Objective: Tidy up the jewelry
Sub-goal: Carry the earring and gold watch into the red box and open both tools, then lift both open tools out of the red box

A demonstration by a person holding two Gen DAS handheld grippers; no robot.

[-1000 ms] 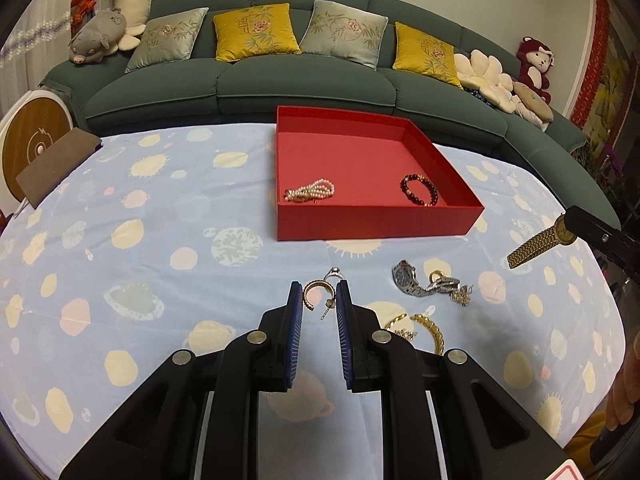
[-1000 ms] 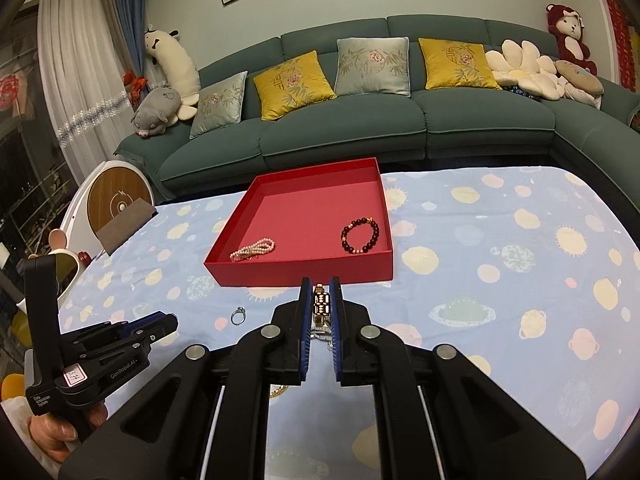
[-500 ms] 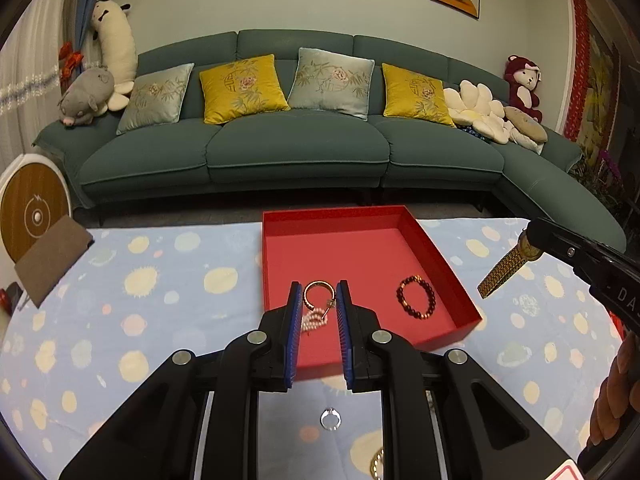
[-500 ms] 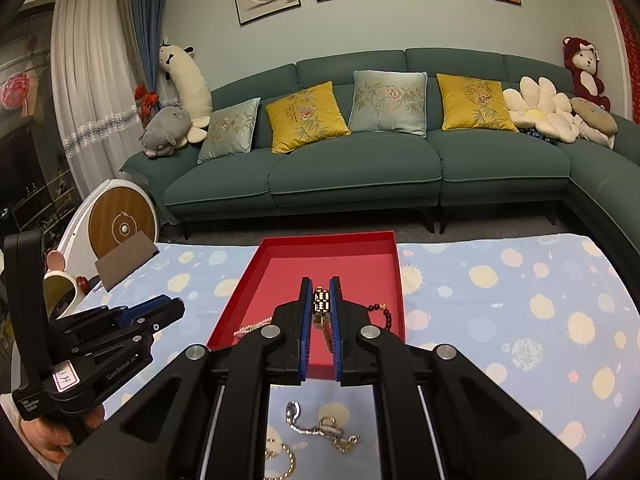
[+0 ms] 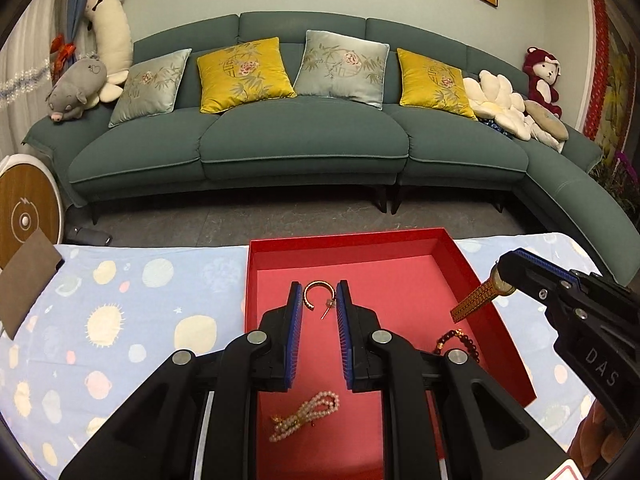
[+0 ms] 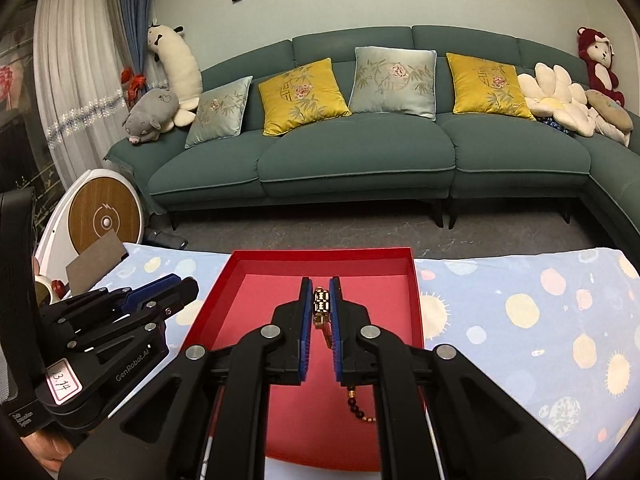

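Between the blue pads of the left gripper (image 5: 318,300) sits a gold hoop earring (image 5: 319,297), pinched at its sides with its post pointing down, held above the floor of the red tray (image 5: 348,244). Lower in that tray lie a looped pearl bracelet (image 5: 306,414) and, towards the right wall, a dark bead bracelet (image 5: 458,342), partly hidden by the gripper's arm. Over the tray's right side the right gripper (image 6: 321,300) is clamped on a gold watch (image 6: 321,304), whose mesh band (image 5: 472,306) hangs slanting down from the closed jaws in the left wrist view. The tray rests on a pale blue tablecloth (image 6: 520,320) printed with suns and planets. Beyond the table stands a teal sofa (image 6: 360,160) with yellow and grey cushions and plush toys.
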